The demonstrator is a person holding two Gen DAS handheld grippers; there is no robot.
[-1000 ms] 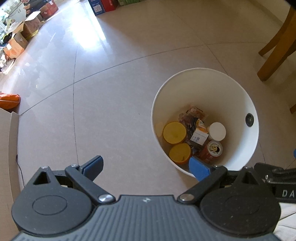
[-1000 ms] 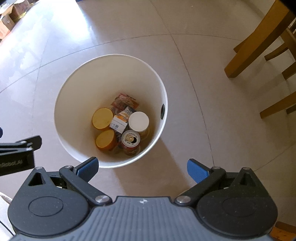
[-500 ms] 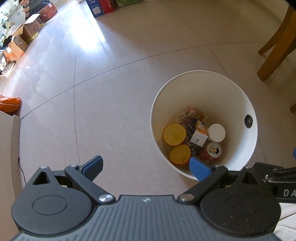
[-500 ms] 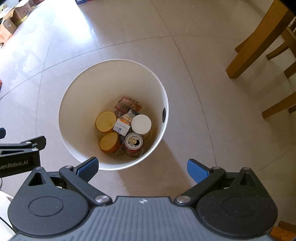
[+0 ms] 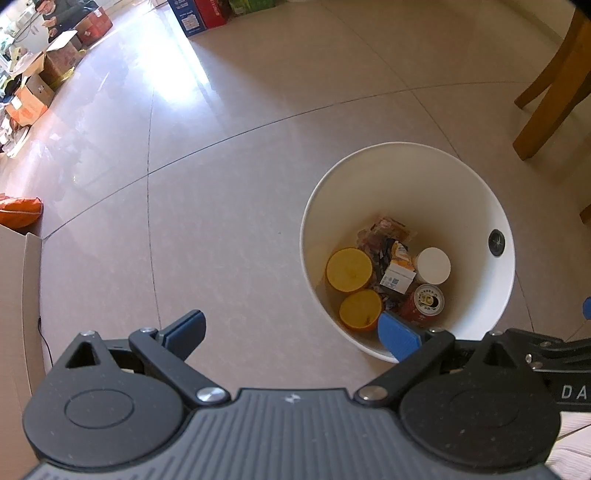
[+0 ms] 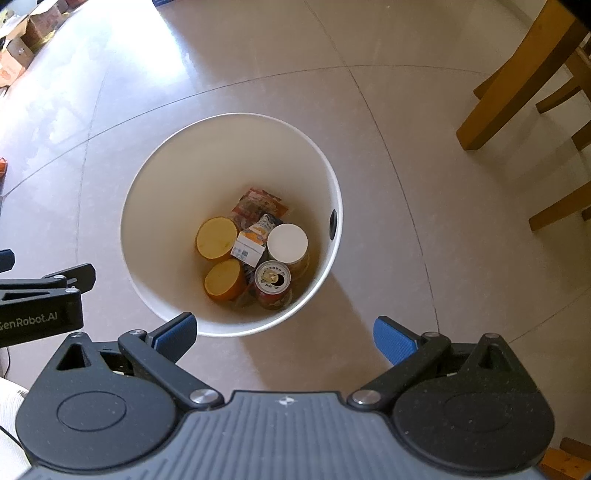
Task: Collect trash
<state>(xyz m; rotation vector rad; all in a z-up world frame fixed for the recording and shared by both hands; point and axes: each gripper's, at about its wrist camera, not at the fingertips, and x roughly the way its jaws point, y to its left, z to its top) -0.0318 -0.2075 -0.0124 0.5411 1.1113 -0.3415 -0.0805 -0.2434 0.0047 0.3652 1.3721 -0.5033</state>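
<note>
A white round bin (image 5: 472, 177) (image 6: 177, 173) stands on the tiled floor. At its bottom lie two orange-lidded cups (image 6: 216, 238), a white-lidded cup (image 6: 287, 242), a red drink can (image 6: 272, 282), a small white carton (image 6: 248, 248) and a snack wrapper (image 6: 258, 203). My left gripper (image 5: 291, 326) hangs open and empty above the floor, left of the bin, with its right fingertip over the near rim. My right gripper (image 6: 284, 334) is open and empty too, just short of the bin's near rim. The left gripper's side (image 6: 40, 302) shows at the left edge of the right wrist view.
Wooden chair legs (image 6: 517, 81) (image 5: 554, 85) stand to the right of the bin. Cardboard boxes (image 5: 44, 81) and a seated person (image 5: 55, 14) are far off at the upper left. A cardboard panel (image 5: 18, 295) and an orange bag (image 5: 18, 210) lie at the left edge.
Both grippers have drawn back and up from the bin, which now looks smaller and farther ahead in both views. Both stay open and the trash in the bin has not moved.
</note>
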